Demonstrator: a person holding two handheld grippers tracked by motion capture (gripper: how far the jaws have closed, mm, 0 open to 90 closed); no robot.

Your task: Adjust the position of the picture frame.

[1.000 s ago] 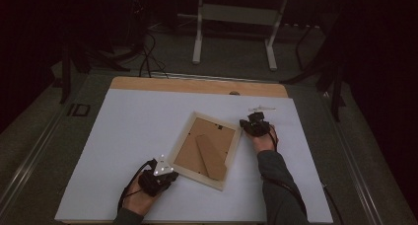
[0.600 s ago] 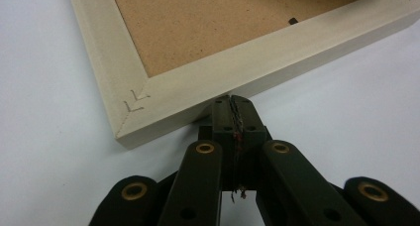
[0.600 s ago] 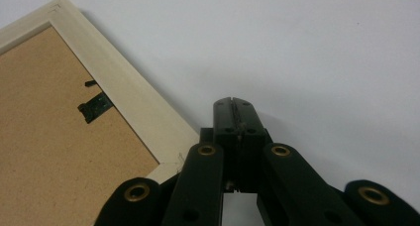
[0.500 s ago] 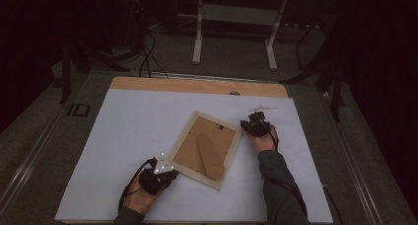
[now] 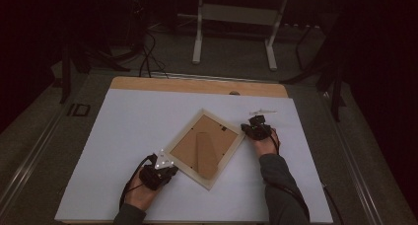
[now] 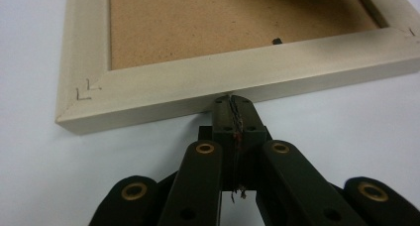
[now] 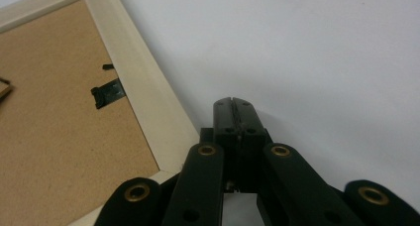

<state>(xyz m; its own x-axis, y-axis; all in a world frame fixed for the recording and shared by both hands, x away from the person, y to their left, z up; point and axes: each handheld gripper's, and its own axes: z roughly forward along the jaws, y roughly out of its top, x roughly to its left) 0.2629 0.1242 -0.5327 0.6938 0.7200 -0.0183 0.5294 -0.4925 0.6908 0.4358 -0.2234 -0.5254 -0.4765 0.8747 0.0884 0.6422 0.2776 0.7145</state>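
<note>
A pale wooden picture frame (image 5: 204, 148) lies face down near the middle of the bench (image 5: 123, 131), turned at an angle so its corners point toward the edges. Its brown backing board (image 5: 194, 146) faces up, with a fold-out stand (image 5: 206, 153) lying flat on it. In the right gripper view I can see a small black retaining tab (image 7: 106, 94) by the frame's inner edge, turned onto the backing board. My left tongs (image 6: 233, 104) sit at the frame's near left side; in the left gripper view their jaws are pressed fully together with nothing between them, and the tips appear to touch the outer edge of the frame rail. My right tongs (image 7: 233, 107) sit just beside the frame's right corner, also clamped shut and empty, tips resting close above the white bench surface and apart from the wood. A person's hands and dark sleeves come in from the bottom of the high view, one at each tool. A small pale object (image 5: 261, 111) lies on the bench beyond the right tongs; I cannot tell what it is. As I judge it, the work is at an early stage: the frame is steadied or being nudged into position, the backing is in place, and opening the tabs and lifting the board out seem not yet done.
</note>
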